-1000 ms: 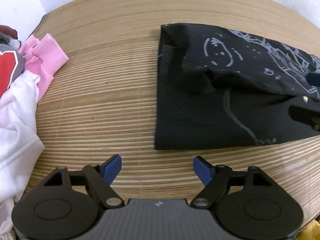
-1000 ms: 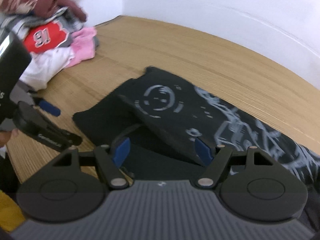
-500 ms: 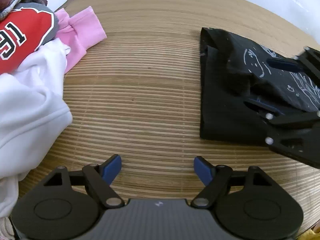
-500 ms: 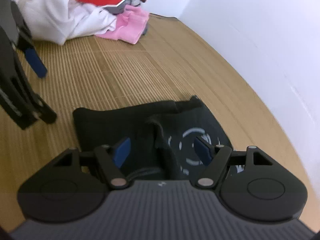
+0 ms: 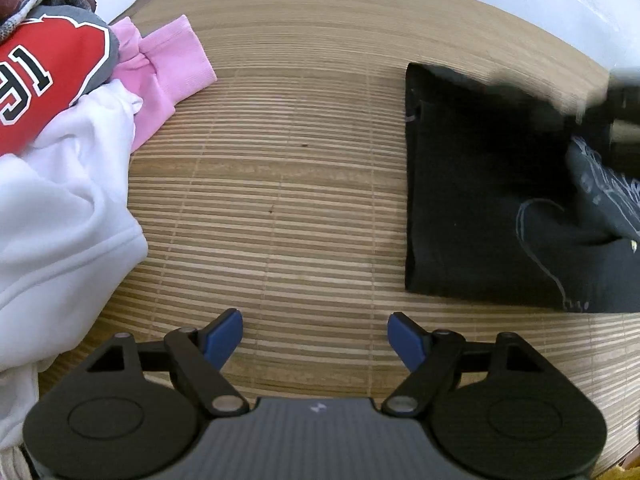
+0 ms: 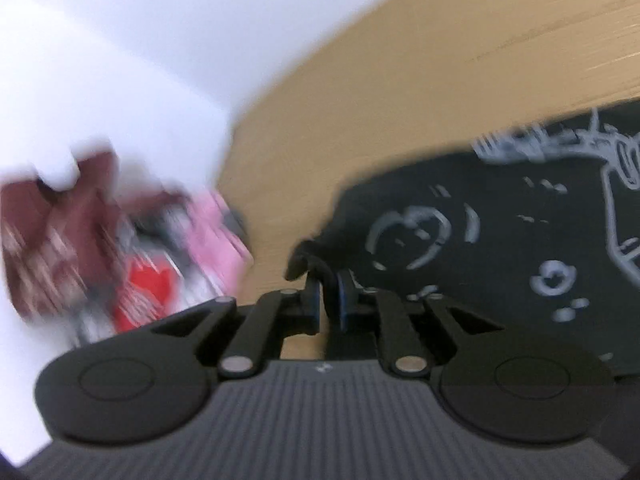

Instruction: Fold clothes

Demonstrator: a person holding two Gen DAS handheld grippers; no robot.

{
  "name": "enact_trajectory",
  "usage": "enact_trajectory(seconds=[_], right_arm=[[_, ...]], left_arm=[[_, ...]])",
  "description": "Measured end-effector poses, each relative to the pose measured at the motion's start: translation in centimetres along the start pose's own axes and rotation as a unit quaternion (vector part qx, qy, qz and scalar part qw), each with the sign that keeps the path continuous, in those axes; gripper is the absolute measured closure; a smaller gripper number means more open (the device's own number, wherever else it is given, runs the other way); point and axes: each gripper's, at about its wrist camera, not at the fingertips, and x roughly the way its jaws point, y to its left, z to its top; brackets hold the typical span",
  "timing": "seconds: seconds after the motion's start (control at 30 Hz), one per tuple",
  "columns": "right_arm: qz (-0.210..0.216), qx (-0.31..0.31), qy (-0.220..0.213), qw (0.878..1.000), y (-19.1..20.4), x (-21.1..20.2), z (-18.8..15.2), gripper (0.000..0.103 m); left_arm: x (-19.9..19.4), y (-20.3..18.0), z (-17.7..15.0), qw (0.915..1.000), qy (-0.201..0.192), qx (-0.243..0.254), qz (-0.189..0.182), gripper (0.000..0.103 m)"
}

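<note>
Right claw, jaws closing, pinches a raised edge of the black cotton T-shirt with grey line print, which lies on the striped wooden desk. Left claw hangs wide and empty over bare desk, T-shirt at 2 o'clock, heap of pink, white and red clothes at 10 o'clock.

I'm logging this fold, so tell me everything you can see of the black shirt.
The black shirt is soft dark fabric with pale line drawings, partly folded, lying on the slatted wooden table. The right gripper is closing on a bunched fold at its edge, lifting it slightly. The left gripper hangs open, apart from it.
</note>
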Motion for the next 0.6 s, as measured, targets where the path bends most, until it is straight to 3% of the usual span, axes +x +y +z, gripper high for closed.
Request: enact_trajectory(seconds=[0.07,0.17,0.27,0.33,0.43,0.57,0.6], right_arm=[[-0.047,-0.074,0.042,0.995,1.0,0.8,-1.1,0.088],[-0.026,-0.160,0.071,0.984,3.2,0.5,-2.8,0.080],[-0.060,-0.256,0.016,0.965,5.7,-0.5,-4.1,0.065],[-0.087,-0.329,-0.010,0.940,7.3,-0.2,-4.9,0.052],[-0.112,-0.417,0.009,0.902,8.5,2.0,-5.9,0.053],[-0.223,-0.530,0.006,0.818,9.2,3.8,-7.7,0.054],[-0.241,-0.543,0.012,0.805,9.3,3.7,-7.8,0.054]], left_arm=[[-0.1,0.1,0.2,1.0000,-0.004,0.000,0.000,0.022],[-0.1,0.2,0.6,1.0000,-0.006,-0.002,0.001,0.022],[0.0,0.4,0.8,1.0000,-0.006,-0.001,0.002,0.022],[0.1,0.6,1.0,1.0000,-0.005,-0.001,0.003,0.022],[0.2,0.7,1.1,1.0000,-0.004,0.000,0.004,0.022],[-0.3,1.2,1.1,0.9999,-0.009,0.000,0.005,0.022],[-0.4,1.5,1.0,0.9999,-0.010,-0.003,0.004,0.022]])
